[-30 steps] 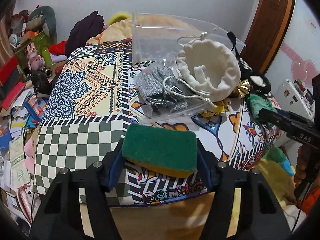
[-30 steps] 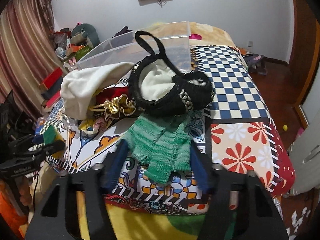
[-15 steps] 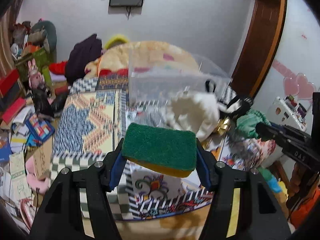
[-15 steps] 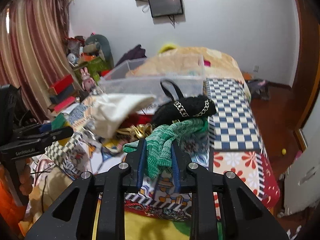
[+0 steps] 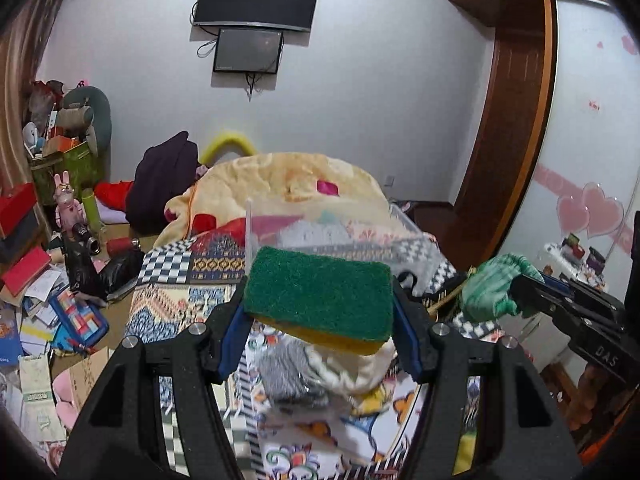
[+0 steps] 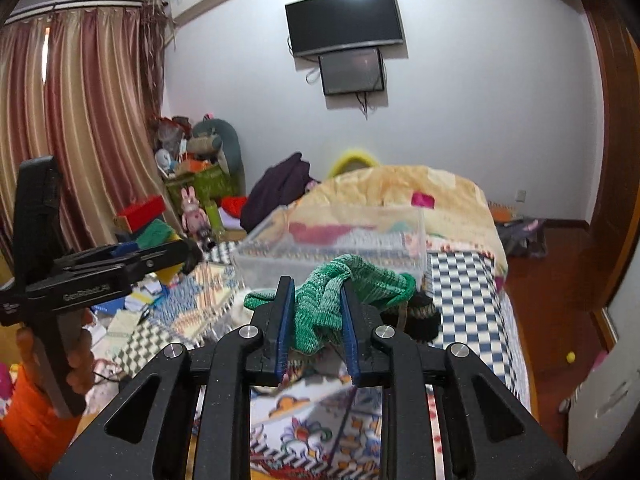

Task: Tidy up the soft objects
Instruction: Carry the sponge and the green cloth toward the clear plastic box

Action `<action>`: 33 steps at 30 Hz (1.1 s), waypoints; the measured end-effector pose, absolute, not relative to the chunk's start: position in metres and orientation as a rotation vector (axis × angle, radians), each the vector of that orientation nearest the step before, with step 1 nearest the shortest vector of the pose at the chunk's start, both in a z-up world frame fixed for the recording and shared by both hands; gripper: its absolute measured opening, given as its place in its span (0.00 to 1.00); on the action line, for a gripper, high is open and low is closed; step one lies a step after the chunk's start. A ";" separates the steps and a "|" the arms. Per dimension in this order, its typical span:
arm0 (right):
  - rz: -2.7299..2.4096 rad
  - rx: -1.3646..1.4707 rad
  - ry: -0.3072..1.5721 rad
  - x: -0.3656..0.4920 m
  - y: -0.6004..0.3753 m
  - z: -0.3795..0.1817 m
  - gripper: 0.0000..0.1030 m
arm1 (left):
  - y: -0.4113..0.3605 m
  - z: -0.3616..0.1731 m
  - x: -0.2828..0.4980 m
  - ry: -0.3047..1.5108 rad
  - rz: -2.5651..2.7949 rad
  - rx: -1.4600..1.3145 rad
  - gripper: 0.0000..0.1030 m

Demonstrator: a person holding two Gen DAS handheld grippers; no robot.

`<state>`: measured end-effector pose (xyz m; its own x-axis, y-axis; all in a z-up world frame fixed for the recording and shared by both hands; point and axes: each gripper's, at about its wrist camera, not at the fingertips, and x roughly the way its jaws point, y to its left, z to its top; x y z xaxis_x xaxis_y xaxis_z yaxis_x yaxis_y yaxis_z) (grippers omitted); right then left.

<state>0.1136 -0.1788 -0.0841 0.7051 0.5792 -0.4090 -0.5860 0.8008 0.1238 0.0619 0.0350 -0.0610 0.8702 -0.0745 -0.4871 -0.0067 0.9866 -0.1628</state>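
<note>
My left gripper (image 5: 320, 312) is shut on a green and yellow sponge (image 5: 320, 296), held in the air above the patterned bed. My right gripper (image 6: 316, 312) is shut on a green knitted cloth (image 6: 340, 292), also lifted above the bed. The clear plastic bin (image 6: 332, 248) stands on the bed just beyond both grippers; it also shows in the left wrist view (image 5: 328, 232). The cloth in the right gripper shows at the right of the left wrist view (image 5: 492, 288). The sponge in the left gripper shows at the left of the right wrist view (image 6: 156, 232).
A white drawstring pouch (image 5: 360, 372) and grey glittery items (image 5: 288, 372) lie on the bed under the sponge. A black bag (image 6: 420, 316) lies behind the cloth. A yellow blanket (image 6: 420, 188) is heaped behind the bin. Clutter covers the floor at left (image 5: 48, 312).
Both grippers have risen from the bed and tilted up. The right gripper closed on the green cloth and lifted it; the left kept holding the sponge.
</note>
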 end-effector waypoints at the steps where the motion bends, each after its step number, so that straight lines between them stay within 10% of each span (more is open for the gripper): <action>1: 0.648 -0.016 0.437 0.114 -0.177 -0.082 0.18 | 0.037 -0.059 0.066 0.511 -0.037 -0.167 0.60; 20: 0.606 0.016 0.584 0.168 -0.190 -0.122 0.10 | 0.041 -0.082 0.103 0.561 -0.030 -0.172 0.60; 25: 0.593 -0.034 0.640 0.143 -0.202 -0.135 0.49 | 0.033 -0.089 0.093 0.580 -0.028 -0.130 0.60; 33: 0.693 -0.062 0.789 0.103 -0.190 -0.166 0.59 | 0.019 -0.089 0.063 0.575 -0.055 -0.100 0.60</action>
<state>0.1027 -0.1900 -0.1655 0.4973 0.5501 -0.6709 -0.5946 0.7792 0.1982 0.0634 0.0186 -0.0886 0.8376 -0.0800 -0.5403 0.0244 0.9937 -0.1094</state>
